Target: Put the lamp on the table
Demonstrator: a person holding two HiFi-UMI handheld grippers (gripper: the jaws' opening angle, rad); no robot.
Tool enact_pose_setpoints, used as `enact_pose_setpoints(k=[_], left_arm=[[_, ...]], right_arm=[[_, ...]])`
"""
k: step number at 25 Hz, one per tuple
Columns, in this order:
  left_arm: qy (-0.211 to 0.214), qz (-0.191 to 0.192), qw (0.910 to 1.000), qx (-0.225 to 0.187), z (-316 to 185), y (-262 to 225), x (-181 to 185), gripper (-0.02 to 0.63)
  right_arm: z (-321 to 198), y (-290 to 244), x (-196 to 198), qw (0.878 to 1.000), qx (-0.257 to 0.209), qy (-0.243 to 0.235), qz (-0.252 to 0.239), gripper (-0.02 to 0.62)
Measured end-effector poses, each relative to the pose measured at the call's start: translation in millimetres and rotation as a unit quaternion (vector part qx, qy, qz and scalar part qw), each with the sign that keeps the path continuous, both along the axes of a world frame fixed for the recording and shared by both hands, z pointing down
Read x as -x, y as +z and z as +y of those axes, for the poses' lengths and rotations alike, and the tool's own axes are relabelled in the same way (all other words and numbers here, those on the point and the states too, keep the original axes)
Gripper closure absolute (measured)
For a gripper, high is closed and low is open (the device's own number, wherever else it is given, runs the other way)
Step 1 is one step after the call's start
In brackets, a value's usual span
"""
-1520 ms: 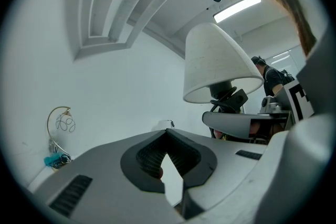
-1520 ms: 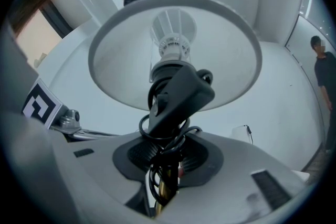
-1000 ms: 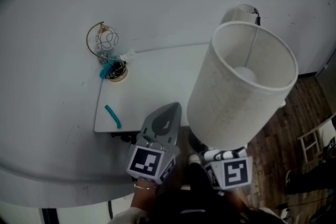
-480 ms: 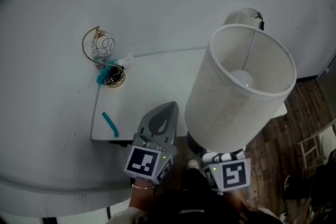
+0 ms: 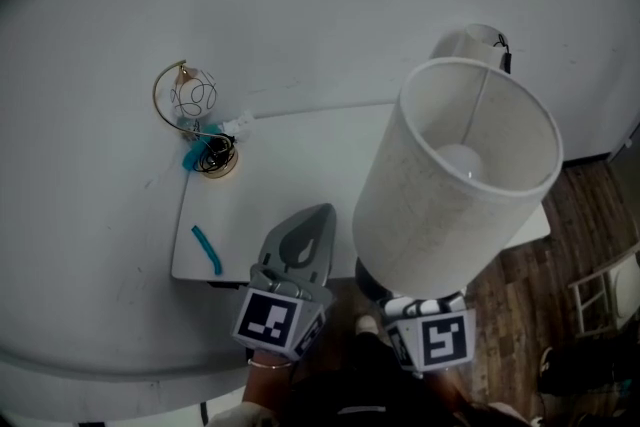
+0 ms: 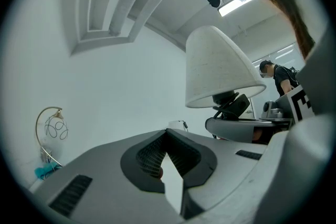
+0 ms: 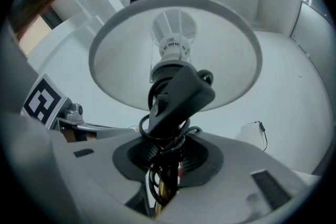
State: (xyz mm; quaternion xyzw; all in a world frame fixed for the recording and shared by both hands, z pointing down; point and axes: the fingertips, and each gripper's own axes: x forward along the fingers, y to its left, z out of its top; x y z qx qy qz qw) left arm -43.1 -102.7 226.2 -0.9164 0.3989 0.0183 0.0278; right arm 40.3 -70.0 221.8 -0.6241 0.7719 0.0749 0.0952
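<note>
The lamp has a wide white drum shade (image 5: 455, 185) with a bulb inside. Its thin brass stem, wrapped in black cord (image 7: 167, 113), stands between the jaws of my right gripper (image 7: 167, 165), which is shut on it. The shade leans over the right half of the white table (image 5: 290, 165) and hides the right jaws in the head view; only the marker cube (image 5: 432, 340) shows there. My left gripper (image 5: 303, 240) is shut with nothing in it. It points level over the table's near edge, just left of the lamp (image 6: 215, 68).
A gold wire ornament lamp (image 5: 195, 115) with a teal piece stands at the table's far left corner. A teal strip (image 5: 207, 248) lies near the front left edge. A white object with a black cord (image 5: 478, 43) sits behind the shade. Wooden floor (image 5: 580, 245) lies to the right.
Both grippers and the lamp have moved forward, further over the table's near edge. The grip on the stem is unchanged.
</note>
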Motion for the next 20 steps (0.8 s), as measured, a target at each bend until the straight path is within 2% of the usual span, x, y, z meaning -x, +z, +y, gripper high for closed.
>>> enact_pose_setpoints(k=[20], left_arm=[[-0.024,-0.012,0.9996,0.01,-71.1,16.6,-15.1,0.607]], right_arm=[[-80.1,24.3,-26.5,1.0,0.019,-0.01,-0.003,0.491]])
